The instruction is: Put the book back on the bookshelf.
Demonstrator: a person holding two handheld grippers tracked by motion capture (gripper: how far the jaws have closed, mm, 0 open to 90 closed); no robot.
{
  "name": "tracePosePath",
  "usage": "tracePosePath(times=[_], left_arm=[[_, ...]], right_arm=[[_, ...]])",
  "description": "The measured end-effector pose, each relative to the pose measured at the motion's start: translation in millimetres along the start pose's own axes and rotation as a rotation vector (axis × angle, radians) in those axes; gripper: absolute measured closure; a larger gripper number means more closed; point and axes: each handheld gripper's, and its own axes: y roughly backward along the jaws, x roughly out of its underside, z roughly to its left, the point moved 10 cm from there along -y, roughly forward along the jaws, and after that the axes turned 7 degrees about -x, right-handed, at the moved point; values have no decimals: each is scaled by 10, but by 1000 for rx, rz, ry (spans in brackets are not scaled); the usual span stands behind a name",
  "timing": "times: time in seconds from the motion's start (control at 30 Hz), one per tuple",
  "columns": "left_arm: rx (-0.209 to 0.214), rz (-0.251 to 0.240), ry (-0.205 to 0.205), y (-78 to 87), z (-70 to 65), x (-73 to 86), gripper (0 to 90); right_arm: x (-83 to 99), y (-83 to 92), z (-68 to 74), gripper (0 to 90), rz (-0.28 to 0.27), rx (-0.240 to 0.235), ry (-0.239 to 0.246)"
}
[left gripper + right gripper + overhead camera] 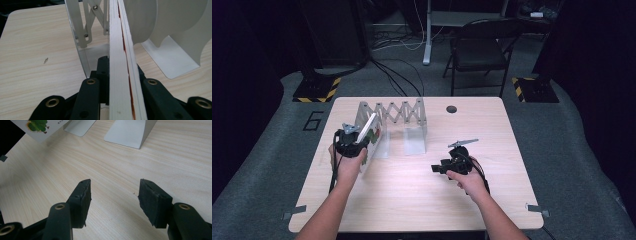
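Holding a thin book (123, 75) on edge, the left gripper (351, 142) has its fingers (93, 92) clamped on the cover at the near left of the bench (422, 200). The right gripper (113, 200) hovers over bare wood, fingers apart and empty. Beyond stands the folding metal book rack (397, 117). Judged step: bringing the book to a slot. The next move calls for lining its edge up between two dividers (175, 27) and lowering it upright.

Book (368, 134) at rack (396, 120) left end – right gripper (435, 169) well right, nearer.
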Motion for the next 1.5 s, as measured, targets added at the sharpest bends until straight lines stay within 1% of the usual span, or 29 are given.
tracePosePath(times=[0.1,0.13,0.17,0.2,0.27,0.3,0.33,0.37,0.4,0.43,0.47,0.57,0.6,0.7,0.83,0.97,1.07,1.17,1.5], left_arm=[[-10,-6,8,-32,8,-20,761],[-13,-9,4,-45,12,-24,762],[-11,2,-1,-50,13,-13,762],[-15,-3,8,-63,9,-19,761],[-19,3,1,-77,12,-11,761],[-21,-1,8,-89,10,-16,762],[-22,-4,5,-100,14,-19,761],[-19,3,7,-103,13,-13,761],[-20,0,12,-111,11,-15,761],[-20,1,23,-117,2,-13,761],[-17,6,15,-117,0,-8,761],[-14,-1,26,-129,-30,-17,761],[-14,5,20,-128,-32,-13,761],[-19,-2,25,-149,-35,-26,761],[-27,0,35,-166,-51,-35,762],[-25,4,39,-181,-83,-55,761],[-34,3,45,-194,-89,-70,761],[-38,-2,59,-205,-93,-81,761],[-42,23,44,-257,-160,-37,760]], right_arm=[[-2,1,0,432,-2,0,-1],[-2,1,0,432,-2,0,0],[-2,1,0,432,-2,0,0],[-2,1,2,432,-2,-1,0],[-1,0,2,432,-1,-1,1],[0,1,1,432,0,-1,1],[-1,0,1,432,-1,0,-2],[-2,0,0,432,-2,0,-1],[-2,1,1,432,-1,-1,0],[-1,0,2,432,-1,-1,0],[1,0,2,432,0,-1,0],[3,-1,2,432,3,-1,-2],[3,0,2,432,2,-1,-2],[4,0,2,432,3,-1,-2],[4,-1,-1,432,2,1,-2],[4,-3,-3,432,3,-1,1],[4,-1,-1,432,2,-1,-2],[5,1,-1,432,1,-4,-3],[6,5,-4,432,1,-4,-5]])
